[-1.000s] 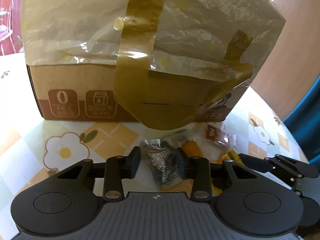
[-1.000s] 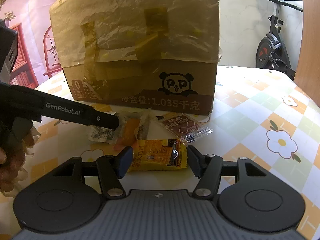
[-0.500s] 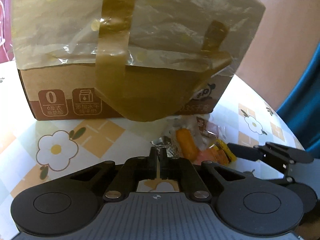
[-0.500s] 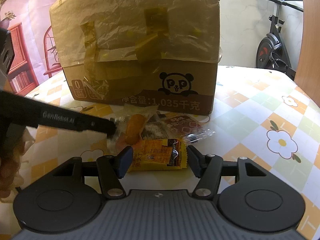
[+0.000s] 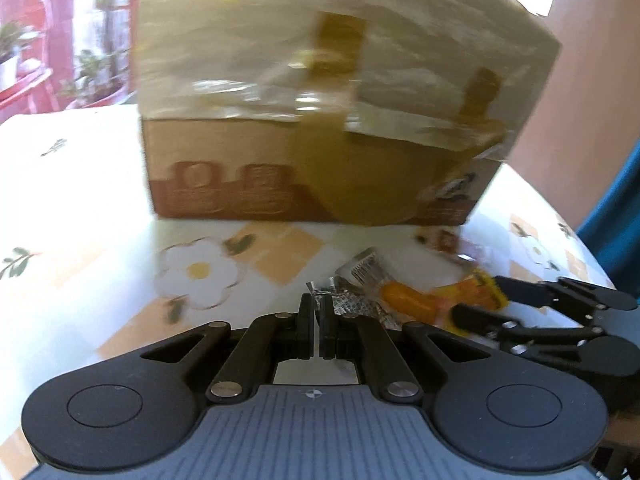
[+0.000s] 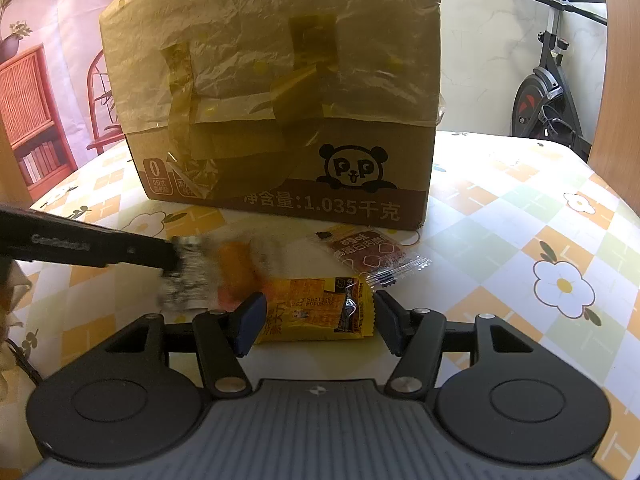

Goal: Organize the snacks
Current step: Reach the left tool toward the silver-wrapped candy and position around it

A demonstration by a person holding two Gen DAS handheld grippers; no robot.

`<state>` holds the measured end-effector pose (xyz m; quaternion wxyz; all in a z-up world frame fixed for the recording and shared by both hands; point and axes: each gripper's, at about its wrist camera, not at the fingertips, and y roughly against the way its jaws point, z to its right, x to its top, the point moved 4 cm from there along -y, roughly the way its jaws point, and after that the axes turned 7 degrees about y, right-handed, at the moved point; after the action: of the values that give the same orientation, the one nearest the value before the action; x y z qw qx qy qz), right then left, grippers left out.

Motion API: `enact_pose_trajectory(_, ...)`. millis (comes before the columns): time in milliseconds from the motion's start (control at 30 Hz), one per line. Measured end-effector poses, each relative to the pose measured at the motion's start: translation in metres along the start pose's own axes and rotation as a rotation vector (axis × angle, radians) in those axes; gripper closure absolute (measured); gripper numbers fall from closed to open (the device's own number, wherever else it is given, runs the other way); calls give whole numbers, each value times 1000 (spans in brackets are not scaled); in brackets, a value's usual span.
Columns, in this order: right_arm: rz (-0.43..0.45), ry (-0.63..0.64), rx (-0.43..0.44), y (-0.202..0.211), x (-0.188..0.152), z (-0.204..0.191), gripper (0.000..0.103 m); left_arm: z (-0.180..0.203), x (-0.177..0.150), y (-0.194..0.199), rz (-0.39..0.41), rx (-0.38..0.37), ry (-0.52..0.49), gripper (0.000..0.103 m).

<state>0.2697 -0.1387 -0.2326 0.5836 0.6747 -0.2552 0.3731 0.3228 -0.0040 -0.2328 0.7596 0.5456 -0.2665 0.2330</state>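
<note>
The left gripper (image 5: 318,318) pinches the silver packet (image 5: 348,304) before the cardboard box (image 6: 280,120), while the right gripper (image 6: 318,318) stands open astride the yellow packet (image 6: 316,310), lying crosswise between its jaws.

The black two-finger right gripper (image 6: 316,318) stands with its jaws apart on either side of a flat yellow foil snack packet (image 6: 316,308) lying on the flower-patterned checked tablecloth (image 6: 520,248); whether the pads touch it cannot be told. Behind it lies a clear-ended brown snack sachet (image 6: 370,254). From the left, the black left gripper (image 6: 172,254) is clamped on a blurred silver wrapper (image 6: 188,276) beside an orange snack (image 6: 236,264). A taped brown cardboard box with a panda print (image 6: 280,92) stands beyond.
</note>
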Motion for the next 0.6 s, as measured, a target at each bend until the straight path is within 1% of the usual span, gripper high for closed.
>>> enact_pose_trajectory(133,0,0,0,0,0,0,41,-20,-5,11,-7,45,24,100)
enact_pose_trajectory(233,0,0,0,0,0,0,41,-23,-6,15,-24,41,29,97)
enact_pose_trajectory(267,0,0,-1,0,0,0,41,-25,-5,17,-22,52,26,95)
enact_pose_trajectory(300,0,0,0,0,0,0,41,-25,-4,17,-17,69,18,92)
enact_pose_trajectory(333,0,0,0,0,0,0,41,-25,-3,18,-5,86,11,81)
enact_pose_trajectory(367,0,0,0,0,0,0,41,-28,-1,21,9,92,10,64)
enact_pose_trajectory(400,0,0,0,0,0,0,41,-29,1,22,22,87,14,59)
enact_pose_trajectory(467,0,0,0,0,0,0,41,-29,7,20,33,49,16,57)
enact_pose_trajectory(533,0,0,0,0,0,0,41,-25,13,16,36,15,-11,57)
enact_pose_trajectory(600,0,0,0,0,0,0,41,-22,17,6,15,-14,-46,57)
